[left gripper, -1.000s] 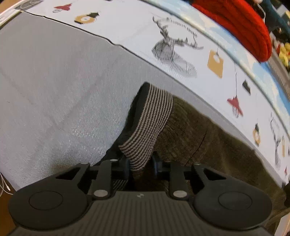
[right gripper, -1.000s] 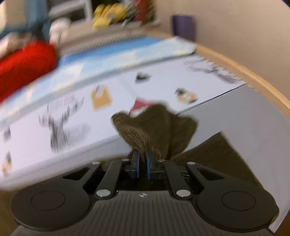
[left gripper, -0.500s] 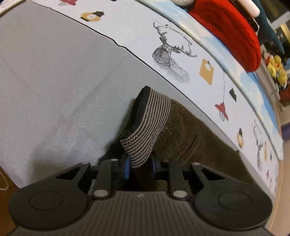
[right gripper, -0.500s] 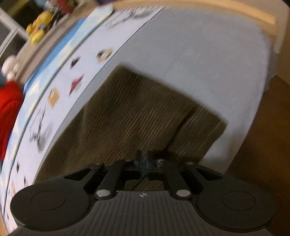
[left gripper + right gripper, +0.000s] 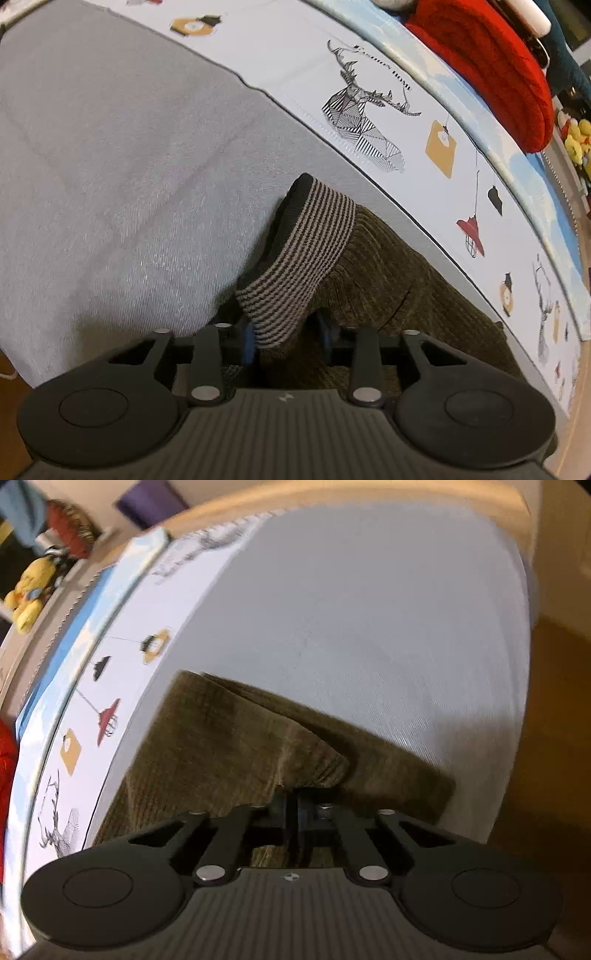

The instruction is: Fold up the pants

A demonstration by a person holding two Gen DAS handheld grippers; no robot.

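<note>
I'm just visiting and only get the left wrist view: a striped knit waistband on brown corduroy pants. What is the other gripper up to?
Observer: The right gripper is shut on an edge of the brown corduroy pants.
Operator: Does the cloth there lie in one flat layer?
Observer: No. A lower layer sticks out past the top one, onto the grey sheet.
Operator: Anything beyond the bed?
Observer: A purple boxy object stands by the far wall.
</note>
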